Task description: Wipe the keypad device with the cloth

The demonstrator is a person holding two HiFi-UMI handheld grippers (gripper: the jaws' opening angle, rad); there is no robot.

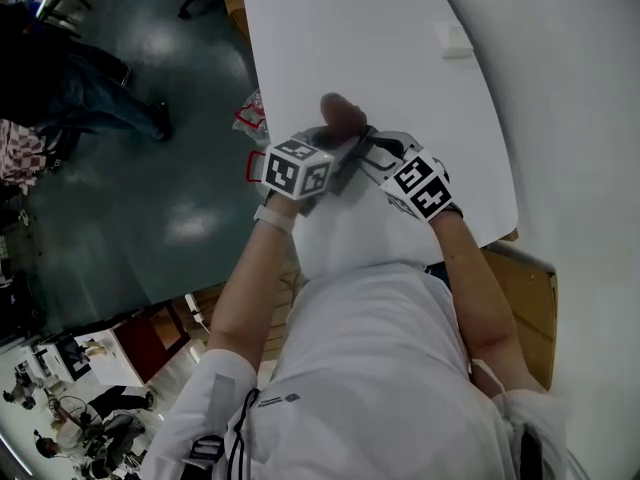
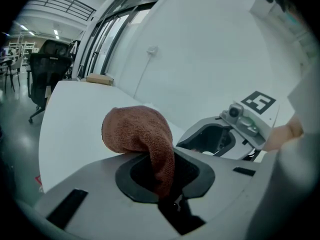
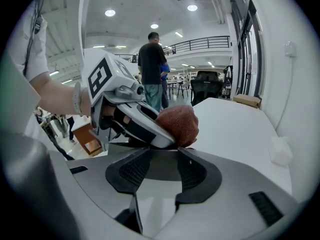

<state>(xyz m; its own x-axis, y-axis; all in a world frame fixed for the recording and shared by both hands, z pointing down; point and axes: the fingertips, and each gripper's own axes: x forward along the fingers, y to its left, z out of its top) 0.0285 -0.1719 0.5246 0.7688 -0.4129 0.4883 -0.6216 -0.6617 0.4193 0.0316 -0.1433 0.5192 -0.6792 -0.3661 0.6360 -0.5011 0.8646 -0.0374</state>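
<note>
- Far on the left, the dark, shiny floor point(image 1: 130, 218) lies beside the bench. A person point(image 3: 152, 66) in dark clothes stands a good way off, with their back turned.
- The white bench point(image 1: 400, 48) runs up the middle. Both of the holder's arms reach out over its near edge.
- The left hand-held gripper point(image 1: 335, 140) is squeezed tight on the brown cloth point(image 2: 137, 129). One end of the cloth is pinched down between the jaws. The rest bulges out past the tips in a soft, round lump.
- The cloth sits over the near part of the bench, right in the middle where the two tools meet (they point at each other, nose to nose).
- The right hand-held gripper point(image 3: 165, 156) has its jaws apart. Nothing is between them, and only the white bench top shows in the gap. Its tips come very close to the cloth and to the other tool. I cannot tell if they touch.
- Farther back and to the right, a small white thing point(image 1: 455, 40) lies on the bench, well apart from both tools. It is too small to tell what it is.
</note>
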